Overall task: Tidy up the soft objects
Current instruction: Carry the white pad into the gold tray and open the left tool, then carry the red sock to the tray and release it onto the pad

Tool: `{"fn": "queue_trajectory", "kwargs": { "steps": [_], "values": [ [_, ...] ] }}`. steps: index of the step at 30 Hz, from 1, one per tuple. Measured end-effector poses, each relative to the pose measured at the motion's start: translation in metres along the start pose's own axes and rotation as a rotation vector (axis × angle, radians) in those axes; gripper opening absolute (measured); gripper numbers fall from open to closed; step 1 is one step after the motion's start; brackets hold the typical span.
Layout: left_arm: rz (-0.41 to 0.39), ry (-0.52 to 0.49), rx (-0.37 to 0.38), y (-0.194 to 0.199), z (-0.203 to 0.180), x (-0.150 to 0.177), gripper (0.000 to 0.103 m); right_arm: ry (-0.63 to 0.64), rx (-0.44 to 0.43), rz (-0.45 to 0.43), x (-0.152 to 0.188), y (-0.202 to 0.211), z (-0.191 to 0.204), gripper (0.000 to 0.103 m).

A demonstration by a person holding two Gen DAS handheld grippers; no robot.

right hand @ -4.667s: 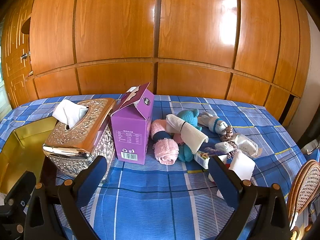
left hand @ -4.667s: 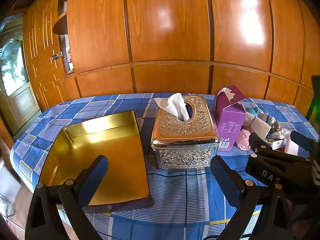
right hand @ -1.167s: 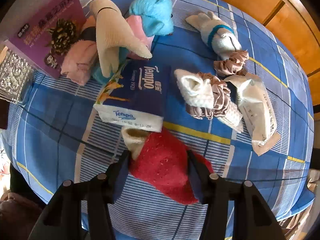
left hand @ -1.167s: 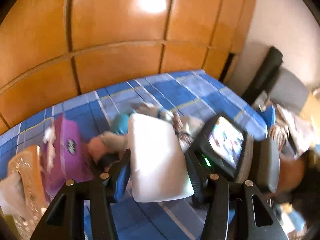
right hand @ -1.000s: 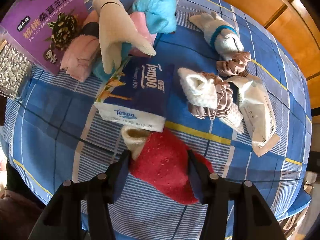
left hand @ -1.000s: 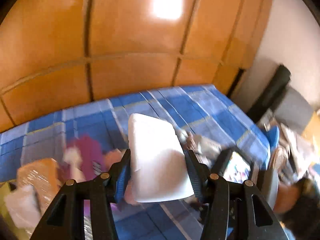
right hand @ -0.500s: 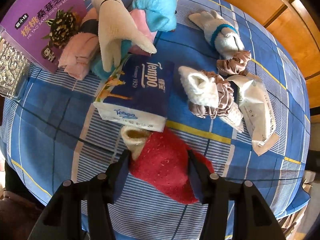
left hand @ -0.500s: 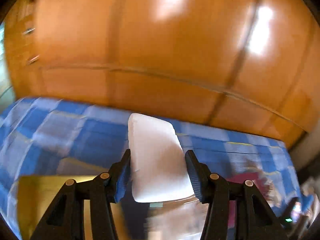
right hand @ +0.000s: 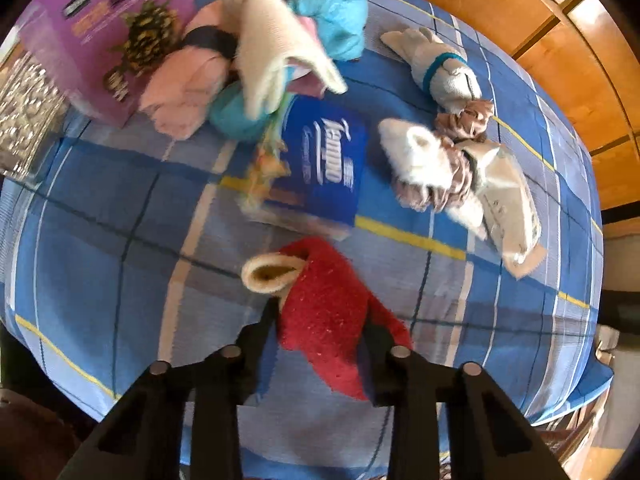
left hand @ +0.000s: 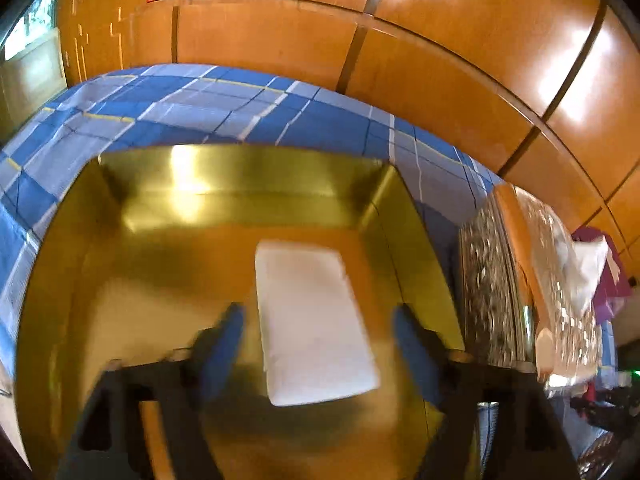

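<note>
Spreading apart, the left gripper hangs over the gold tray, its blurred blue fingers opening clear of the white tissue pack, which sits between them without touching either, over the tray's floor; whether it rests there cannot be told. Beyond the tray lies the blue plaid cloth of the desk, and to the right stands the ornate silver tissue box, with wooden wall panels behind.

The right gripper points down at the desk, its fingers closing narrow on the red sock, pinching its middle while the cream cuff pokes out ahead. Just past it lies the blue Tempo pack, then white socks with scrunchies, a teal toy and the purple carton.
</note>
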State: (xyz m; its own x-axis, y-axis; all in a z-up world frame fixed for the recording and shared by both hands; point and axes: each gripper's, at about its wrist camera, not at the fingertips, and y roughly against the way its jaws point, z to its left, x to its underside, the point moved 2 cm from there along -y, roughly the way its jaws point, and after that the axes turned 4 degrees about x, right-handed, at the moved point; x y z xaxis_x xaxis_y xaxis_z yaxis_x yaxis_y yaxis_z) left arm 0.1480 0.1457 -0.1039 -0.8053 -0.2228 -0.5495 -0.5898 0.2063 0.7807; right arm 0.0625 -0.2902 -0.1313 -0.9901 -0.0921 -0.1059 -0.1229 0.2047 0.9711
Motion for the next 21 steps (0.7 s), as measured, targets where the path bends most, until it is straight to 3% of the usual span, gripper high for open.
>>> {"fn": "queue_trajectory", "kwargs": {
  "steps": [8,15,21],
  "values": [
    [-0.052,-0.056,0.007,0.035,-0.004,0.018,0.097,-0.054,-0.175,-0.075,0.023,0.030,0.014,0.028],
    [-0.067,-0.114,-0.038,0.056,-0.004,0.044,0.097,-0.127,-0.117,-0.110,0.007,0.050,0.004,0.028],
    [-0.073,-0.107,-0.036,0.070,-0.002,0.058,0.100,-0.147,-0.140,-0.236,-0.025,0.103,-0.001,0.028]
  ]
}}
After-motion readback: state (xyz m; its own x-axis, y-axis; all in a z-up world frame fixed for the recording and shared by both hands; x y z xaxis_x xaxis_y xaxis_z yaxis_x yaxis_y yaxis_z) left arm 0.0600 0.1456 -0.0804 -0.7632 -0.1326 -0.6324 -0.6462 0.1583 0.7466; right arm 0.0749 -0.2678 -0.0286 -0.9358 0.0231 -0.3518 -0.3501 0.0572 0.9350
